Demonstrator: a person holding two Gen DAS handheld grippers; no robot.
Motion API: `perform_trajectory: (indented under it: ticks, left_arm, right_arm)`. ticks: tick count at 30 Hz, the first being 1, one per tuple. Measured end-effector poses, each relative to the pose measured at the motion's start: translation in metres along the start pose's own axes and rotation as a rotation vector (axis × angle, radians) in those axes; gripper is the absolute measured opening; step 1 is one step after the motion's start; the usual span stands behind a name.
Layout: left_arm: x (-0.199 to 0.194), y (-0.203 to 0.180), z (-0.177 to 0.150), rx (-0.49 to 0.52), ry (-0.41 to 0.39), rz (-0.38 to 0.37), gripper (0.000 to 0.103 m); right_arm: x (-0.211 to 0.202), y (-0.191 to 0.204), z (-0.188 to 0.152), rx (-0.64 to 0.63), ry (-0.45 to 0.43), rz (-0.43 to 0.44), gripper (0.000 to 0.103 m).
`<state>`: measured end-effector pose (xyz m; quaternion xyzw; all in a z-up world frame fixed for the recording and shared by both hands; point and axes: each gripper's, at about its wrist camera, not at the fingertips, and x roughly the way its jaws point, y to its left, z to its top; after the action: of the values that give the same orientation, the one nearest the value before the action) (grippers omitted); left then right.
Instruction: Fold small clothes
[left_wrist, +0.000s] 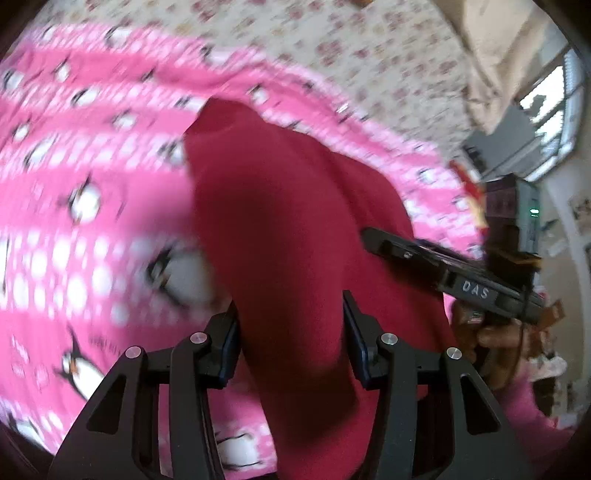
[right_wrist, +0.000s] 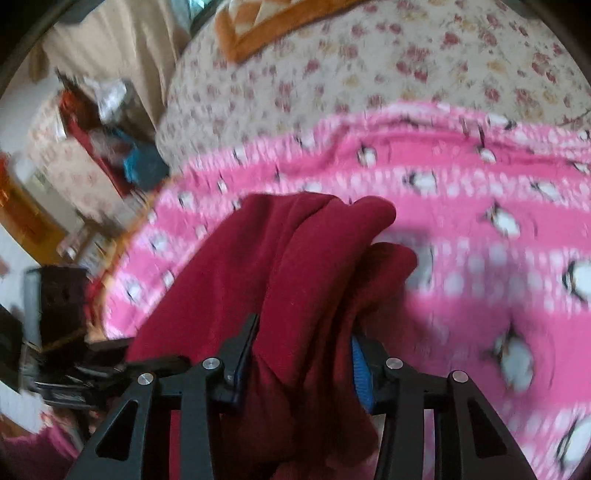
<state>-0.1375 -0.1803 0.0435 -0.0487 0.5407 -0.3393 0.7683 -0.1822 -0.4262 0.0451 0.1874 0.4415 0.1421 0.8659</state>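
A dark red fleece garment (left_wrist: 288, 229) hangs bunched between the two grippers above a pink penguin-print blanket (left_wrist: 81, 155). My left gripper (left_wrist: 291, 332) is shut on a thick fold of it, cloth filling the gap between the pads. The right gripper shows in the left wrist view as a black body (left_wrist: 450, 273) held by a hand at the right. In the right wrist view the red garment (right_wrist: 306, 258) is gathered in folds, and my right gripper (right_wrist: 303, 354) is shut on the bunched cloth. The garment's lower parts are hidden behind the fingers.
The pink blanket (right_wrist: 461, 229) lies on a floral bedspread (right_wrist: 332, 66) with an orange-bordered blanket (right_wrist: 243, 33) at the far end. Beside the bed stand cluttered furniture (right_wrist: 92, 140) and a window (left_wrist: 557, 107). Both views are motion-blurred.
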Motion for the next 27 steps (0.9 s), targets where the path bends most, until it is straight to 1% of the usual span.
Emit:
perform_trajectory:
  ticks: [1, 2, 3, 4, 6, 7, 8, 9, 10, 12, 14, 15, 16, 17, 19, 20, 22, 25, 27]
  left_arm:
    - [0.007, 0.002, -0.004, -0.011, 0.011, 0.024, 0.053]
    - [0.01, 0.003, -0.008, -0.016, 0.008, 0.044, 0.061]
    - [0.009, 0.002, -0.011, -0.014, -0.015, 0.062, 0.064]
    - [0.004, -0.001, -0.011, 0.0, -0.037, 0.086, 0.065]
    - [-0.008, -0.008, -0.011, 0.037, -0.09, 0.144, 0.066]
    - [-0.011, -0.01, -0.01, 0.044, -0.113, 0.167, 0.067]
    - [-0.014, -0.011, -0.01, 0.046, -0.138, 0.194, 0.071]
    - [-0.016, -0.011, -0.009, 0.041, -0.163, 0.219, 0.071]
    - [-0.017, -0.011, -0.009, 0.033, -0.176, 0.236, 0.071]
    - [-0.015, -0.005, -0.011, 0.01, -0.173, 0.238, 0.071]
    - [-0.01, -0.003, -0.012, -0.005, -0.174, 0.238, 0.071]
    - [-0.009, -0.003, -0.015, -0.006, -0.179, 0.246, 0.071]
    - [-0.01, -0.003, -0.017, -0.006, -0.183, 0.25, 0.071]
    - [-0.011, -0.004, -0.018, -0.005, -0.19, 0.251, 0.071]
    - [-0.011, -0.008, -0.021, 0.002, -0.195, 0.25, 0.071]
    - [-0.011, -0.01, -0.022, 0.007, -0.197, 0.26, 0.071]
    - [-0.013, -0.014, -0.026, 0.028, -0.207, 0.292, 0.071]
    - [-0.015, -0.021, -0.029, 0.059, -0.218, 0.34, 0.071]
    - [-0.018, -0.024, -0.032, 0.07, -0.238, 0.364, 0.071]
  right_arm:
    - [0.008, 0.004, -0.011, -0.033, 0.019, -0.088, 0.051]
    - [0.011, 0.006, -0.016, -0.054, 0.024, -0.146, 0.054]
    - [0.009, 0.011, -0.02, -0.081, 0.015, -0.192, 0.057]
    - [0.003, 0.016, -0.022, -0.097, -0.001, -0.21, 0.057]
    - [-0.019, 0.032, -0.026, -0.147, -0.07, -0.267, 0.057]
    - [-0.034, 0.043, -0.03, -0.184, -0.119, -0.301, 0.057]
    - [-0.042, 0.05, -0.033, -0.207, -0.14, -0.312, 0.057]
    - [-0.047, 0.057, -0.036, -0.23, -0.149, -0.307, 0.057]
    - [-0.052, 0.066, -0.041, -0.262, -0.146, -0.275, 0.057]
    - [-0.05, 0.077, -0.042, -0.301, -0.123, -0.23, 0.057]
    - [-0.041, 0.087, -0.05, -0.353, -0.097, -0.204, 0.052]
    - [-0.035, 0.089, -0.054, -0.374, -0.079, -0.202, 0.046]
    - [-0.025, 0.088, -0.058, -0.392, -0.053, -0.216, 0.044]
    - [-0.02, 0.085, -0.063, -0.398, -0.039, -0.234, 0.043]
    - [-0.005, 0.073, -0.069, -0.392, -0.004, -0.286, 0.04]
    - [0.0, 0.066, -0.069, -0.374, 0.006, -0.291, 0.04]
    - [-0.003, 0.061, -0.072, -0.353, -0.016, -0.266, 0.04]
    - [-0.008, 0.062, -0.073, -0.347, -0.019, -0.267, 0.04]
    - [-0.016, 0.062, -0.072, -0.307, -0.039, -0.25, 0.041]
